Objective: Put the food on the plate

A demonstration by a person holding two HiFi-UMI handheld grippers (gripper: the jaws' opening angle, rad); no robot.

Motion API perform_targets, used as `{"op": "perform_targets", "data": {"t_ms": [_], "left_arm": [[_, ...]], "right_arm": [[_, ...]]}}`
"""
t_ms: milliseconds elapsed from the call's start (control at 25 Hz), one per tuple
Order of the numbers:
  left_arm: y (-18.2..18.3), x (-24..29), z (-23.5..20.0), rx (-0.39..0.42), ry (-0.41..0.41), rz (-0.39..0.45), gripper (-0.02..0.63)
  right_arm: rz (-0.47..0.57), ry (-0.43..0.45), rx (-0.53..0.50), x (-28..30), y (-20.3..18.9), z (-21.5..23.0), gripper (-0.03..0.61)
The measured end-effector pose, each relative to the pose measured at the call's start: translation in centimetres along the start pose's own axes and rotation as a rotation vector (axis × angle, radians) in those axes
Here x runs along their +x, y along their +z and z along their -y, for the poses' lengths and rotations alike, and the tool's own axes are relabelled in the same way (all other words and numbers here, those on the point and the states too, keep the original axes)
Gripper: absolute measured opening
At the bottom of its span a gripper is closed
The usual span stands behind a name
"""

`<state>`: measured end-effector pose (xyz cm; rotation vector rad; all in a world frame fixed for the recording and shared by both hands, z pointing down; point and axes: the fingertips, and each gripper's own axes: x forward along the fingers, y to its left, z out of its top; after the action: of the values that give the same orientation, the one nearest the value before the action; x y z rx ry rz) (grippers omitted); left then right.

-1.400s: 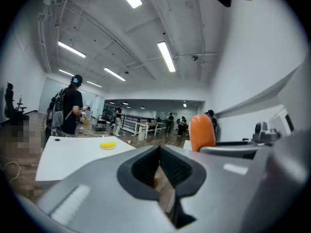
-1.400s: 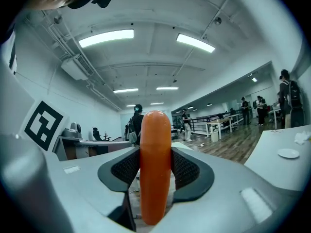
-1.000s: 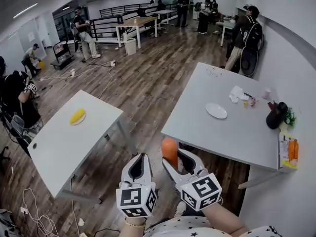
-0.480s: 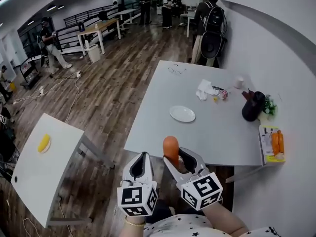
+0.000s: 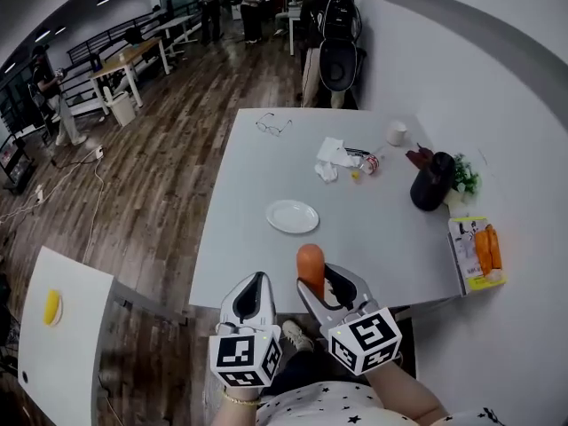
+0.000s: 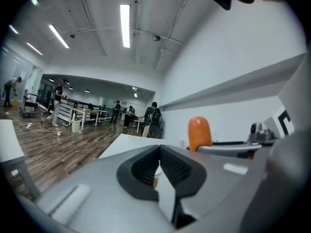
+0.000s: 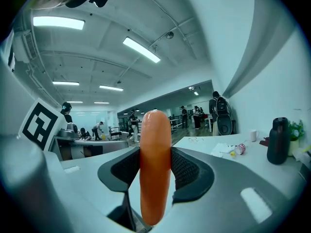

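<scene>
My right gripper (image 5: pixel 318 280) is shut on an orange sausage-shaped piece of food (image 5: pixel 311 268), held upright just past the near edge of a grey table (image 5: pixel 248 167). The same food (image 7: pixel 155 164) fills the jaws in the right gripper view. A small white plate (image 5: pixel 292 216) lies on the table, a short way beyond the food. My left gripper (image 5: pixel 253 293) hangs beside the right one with its jaws together and nothing in them; from it the orange food (image 6: pixel 199 133) shows at the right.
On the table's far part lie glasses (image 5: pixel 273 125), crumpled tissue (image 5: pixel 334 154), a white cup (image 5: pixel 396 132), a dark bottle (image 5: pixel 429 183) and a small plant (image 5: pixel 462 174). A carrot pack (image 5: pixel 480 251) sits at the right edge. Another table (image 5: pixel 53 344) with a yellow item (image 5: pixel 52 306) stands left. People stand far back.
The view has swung right and closer to the grey table, so the plate now lies just ahead of the held food. The other table has slid off to the left. Both grippers keep their states.
</scene>
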<state>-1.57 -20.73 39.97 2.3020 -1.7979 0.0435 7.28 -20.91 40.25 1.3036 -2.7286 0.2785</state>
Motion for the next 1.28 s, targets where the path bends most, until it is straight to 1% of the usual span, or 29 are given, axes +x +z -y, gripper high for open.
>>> {"op": "perform_targets", "data": {"t_ms": [240, 400, 560, 720, 880, 1080, 1280], "left_arm": [[0.5, 8.0, -0.6, 0.012, -0.054, -0.019, 0.008], [-0.3, 12.4, -2.0, -0.005, -0.068, -0.053, 0.008], [-1.4, 16.1, -3.6, -0.035, -0.066, -0.084, 0.008], [-2.6, 18.8, -4.6, -0.026, -0.076, -0.107, 0.008], [-4.2, 20.8, -5.4, -0.023, -0.069, -0.145, 0.008], [-6.2, 22.7, -5.8, -0.018, -0.076, -0.196, 0.008], [-7.7, 24.1, -6.4, -0.025, -0.072, -0.244, 0.008]], "right_arm": [[-0.053, -0.040, -0.021, 5.6, 0.4, 6.2, 0.196], [-0.143, -0.045, -0.062, 9.5, -1.1, 9.7, 0.196], [-0.245, -0.019, -0.116, 13.7, -3.1, 12.8, 0.196], [-0.367, 0.031, -0.188, 18.1, -5.8, 15.4, 0.196], [-0.522, 0.124, -0.285, 22.4, -9.4, 16.9, 0.196], [-0.691, 0.224, -0.390, 26.4, -13.2, 17.3, 0.196], [-0.825, 0.312, -0.497, 29.0, -16.5, 17.0, 0.196]]}}
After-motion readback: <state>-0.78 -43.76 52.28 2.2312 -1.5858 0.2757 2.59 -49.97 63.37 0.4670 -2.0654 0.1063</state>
